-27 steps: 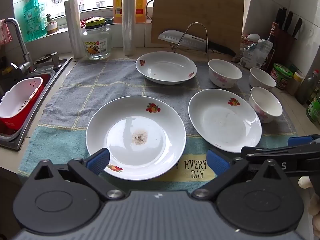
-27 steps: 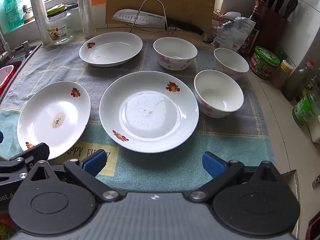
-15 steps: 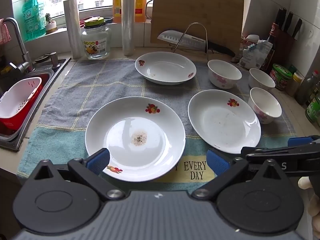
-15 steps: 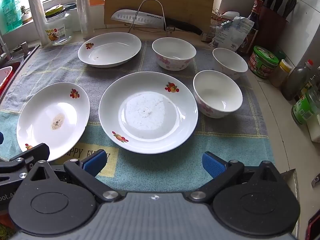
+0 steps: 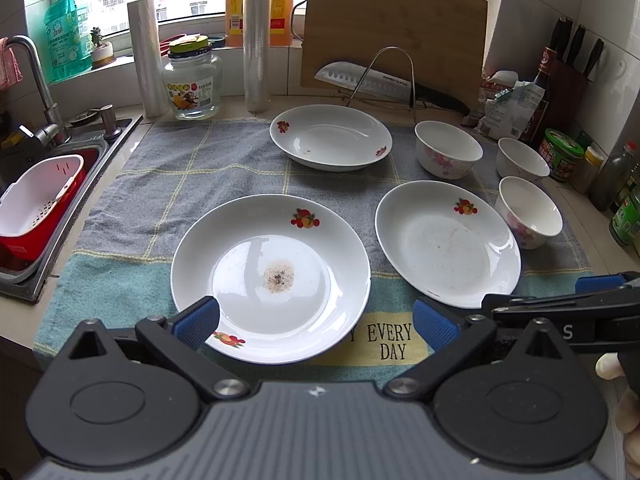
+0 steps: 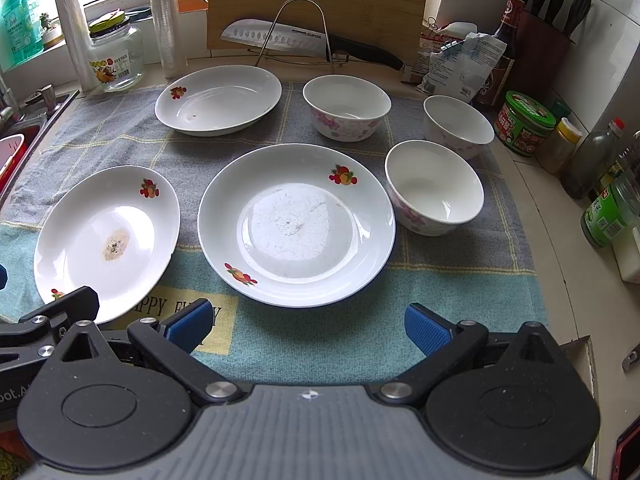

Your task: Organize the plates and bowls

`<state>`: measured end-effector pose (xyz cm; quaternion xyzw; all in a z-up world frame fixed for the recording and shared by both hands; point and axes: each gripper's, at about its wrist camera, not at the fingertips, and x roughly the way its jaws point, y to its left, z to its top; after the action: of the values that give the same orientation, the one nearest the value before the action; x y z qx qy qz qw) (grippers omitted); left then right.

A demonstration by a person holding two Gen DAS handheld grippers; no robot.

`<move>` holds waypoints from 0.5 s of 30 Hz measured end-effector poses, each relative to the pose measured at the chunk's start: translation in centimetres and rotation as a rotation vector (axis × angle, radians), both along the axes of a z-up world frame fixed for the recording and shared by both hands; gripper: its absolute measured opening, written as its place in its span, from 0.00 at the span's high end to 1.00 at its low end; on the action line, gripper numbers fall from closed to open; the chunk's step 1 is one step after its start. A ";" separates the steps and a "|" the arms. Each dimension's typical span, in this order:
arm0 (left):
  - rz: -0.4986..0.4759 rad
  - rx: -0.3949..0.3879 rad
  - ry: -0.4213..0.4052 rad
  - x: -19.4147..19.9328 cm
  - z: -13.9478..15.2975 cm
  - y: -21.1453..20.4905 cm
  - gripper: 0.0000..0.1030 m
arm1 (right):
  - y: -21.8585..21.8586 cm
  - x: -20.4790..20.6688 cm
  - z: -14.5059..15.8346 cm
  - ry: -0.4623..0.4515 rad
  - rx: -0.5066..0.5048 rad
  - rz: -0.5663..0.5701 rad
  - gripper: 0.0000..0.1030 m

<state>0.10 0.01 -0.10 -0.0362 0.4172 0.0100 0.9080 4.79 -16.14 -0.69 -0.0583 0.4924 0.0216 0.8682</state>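
Three white fruit-printed plates lie on a towel: a left plate (image 5: 272,284) with a brown stain, a middle plate (image 5: 448,244) and a far plate (image 5: 330,136). Three white flowered bowls (image 5: 448,154) (image 5: 522,160) (image 5: 528,212) stand at the right. My left gripper (image 5: 316,320) is open and empty, hovering over the near rim of the stained plate. My right gripper (image 6: 308,326) is open and empty, just in front of the middle plate (image 6: 296,224). The stained plate (image 6: 108,236), far plate (image 6: 218,98) and bowls (image 6: 346,106) (image 6: 458,124) (image 6: 434,186) also show in the right wrist view.
The towel (image 5: 180,184) covers the counter. A sink (image 5: 60,184) with a red-and-white basket (image 5: 36,200) is at the left. A glass jar (image 5: 192,80), wrap rolls (image 5: 256,36), a cutting board (image 5: 394,28) and a knife on a rack (image 5: 368,78) stand behind. Bottles and jars (image 5: 560,152) line the right.
Both grippers have drifted slightly; the plates sit a touch further left and lower in view. Nothing was gripped or moved.
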 end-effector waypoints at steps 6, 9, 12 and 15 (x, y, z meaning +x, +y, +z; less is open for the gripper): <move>0.000 0.002 0.002 0.1 0.1 0.2 0.01 | 0.0 0.0 0.0 0.001 0.001 0.000 0.00; 0.001 0.001 0.001 0.1 0.1 0.2 0.01 | 0.0 0.0 0.0 -0.001 0.000 -0.001 0.00; 0.000 0.002 0.000 0.0 0.3 0.1 0.01 | -0.1 0.0 0.0 0.000 0.000 -0.001 0.00; 0.001 0.000 -0.001 0.0 0.4 0.1 0.01 | -0.1 -0.1 0.1 -0.001 0.002 -0.003 0.00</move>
<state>0.11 0.10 0.35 -0.0364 0.4167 0.0103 0.9082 4.73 -16.21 -0.60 -0.0569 0.4922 0.0209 0.8684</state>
